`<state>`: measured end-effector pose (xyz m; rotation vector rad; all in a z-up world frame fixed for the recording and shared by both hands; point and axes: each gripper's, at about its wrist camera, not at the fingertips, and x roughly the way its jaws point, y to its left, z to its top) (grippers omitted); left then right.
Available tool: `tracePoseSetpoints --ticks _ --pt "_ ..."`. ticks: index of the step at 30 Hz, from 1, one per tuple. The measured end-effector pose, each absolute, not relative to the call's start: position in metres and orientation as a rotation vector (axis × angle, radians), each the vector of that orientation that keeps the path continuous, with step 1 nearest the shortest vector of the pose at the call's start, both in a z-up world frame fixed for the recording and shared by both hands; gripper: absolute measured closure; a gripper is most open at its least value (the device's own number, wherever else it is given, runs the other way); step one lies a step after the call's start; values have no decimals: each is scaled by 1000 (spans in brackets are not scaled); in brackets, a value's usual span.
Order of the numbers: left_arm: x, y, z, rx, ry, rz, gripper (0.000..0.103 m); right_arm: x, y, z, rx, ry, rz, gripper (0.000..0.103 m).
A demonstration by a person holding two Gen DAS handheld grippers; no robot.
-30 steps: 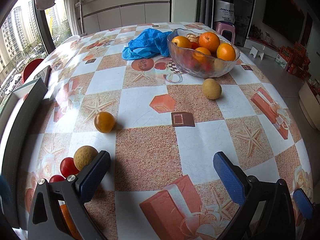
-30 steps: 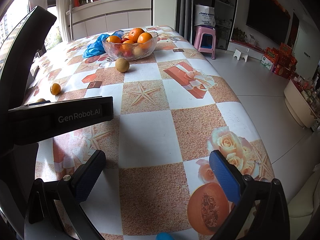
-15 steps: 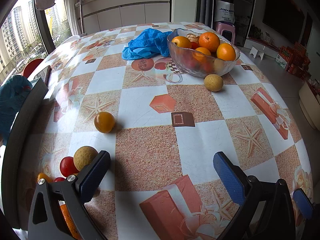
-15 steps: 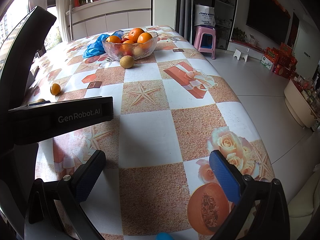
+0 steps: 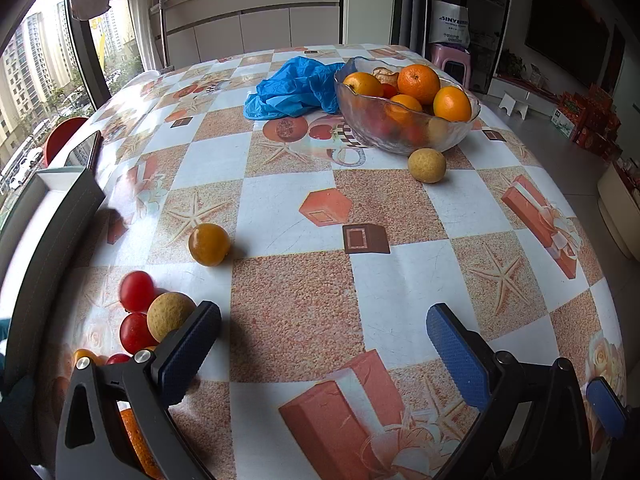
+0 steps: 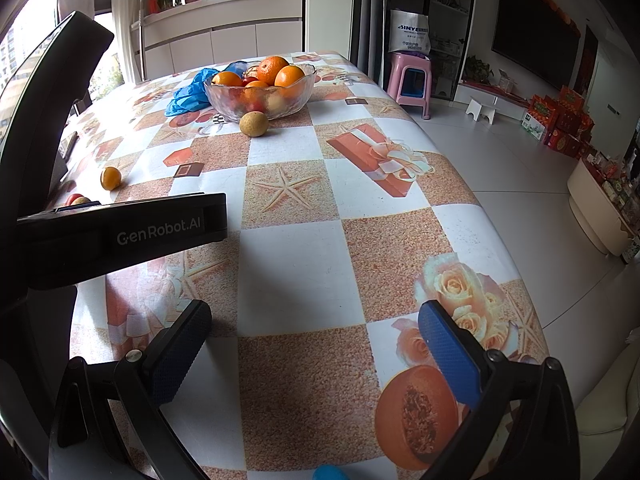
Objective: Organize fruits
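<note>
A glass bowl (image 5: 404, 136) full of oranges stands at the far side of the table; it also shows in the right wrist view (image 6: 260, 100). A tan round fruit (image 5: 426, 165) rests against its front, also in the right wrist view (image 6: 253, 123). A small orange fruit (image 5: 209, 244) lies mid-left. Red tomatoes (image 5: 137, 290) and a tan fruit (image 5: 170, 315) cluster beside my left gripper's left finger. My left gripper (image 5: 323, 344) is open and empty above the tablecloth. My right gripper (image 6: 316, 344) is open and empty near the table's front.
A blue plastic bag (image 5: 294, 90) lies left of the bowl. A phone (image 5: 84, 151) and a dark chair back (image 5: 44, 240) are at the left edge. A pink stool (image 6: 412, 80) stands beyond the table. The left gripper's body (image 6: 120, 232) crosses the right wrist view.
The tan round fruit has rolled away across the table and now rests against the bowl. A second red tomato has come into view at the left. Both grippers have stayed put.
</note>
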<state>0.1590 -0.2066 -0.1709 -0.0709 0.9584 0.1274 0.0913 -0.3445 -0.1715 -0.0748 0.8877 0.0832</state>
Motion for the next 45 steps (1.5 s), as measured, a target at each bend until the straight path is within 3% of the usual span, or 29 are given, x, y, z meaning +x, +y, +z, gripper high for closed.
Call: tracePoseSetpoints --ticks 30,38,45 --pt "159 -202 -168 -55 972 51 0 90 -345 -171 -74 888 83 0" --pt "90 -154 -110 -78 775 27 0 91 -344 -169 -78 897 88 0" --pt "54 -103 -138 -82 874 89 0 124 -326 -164 -138 973 149 0"
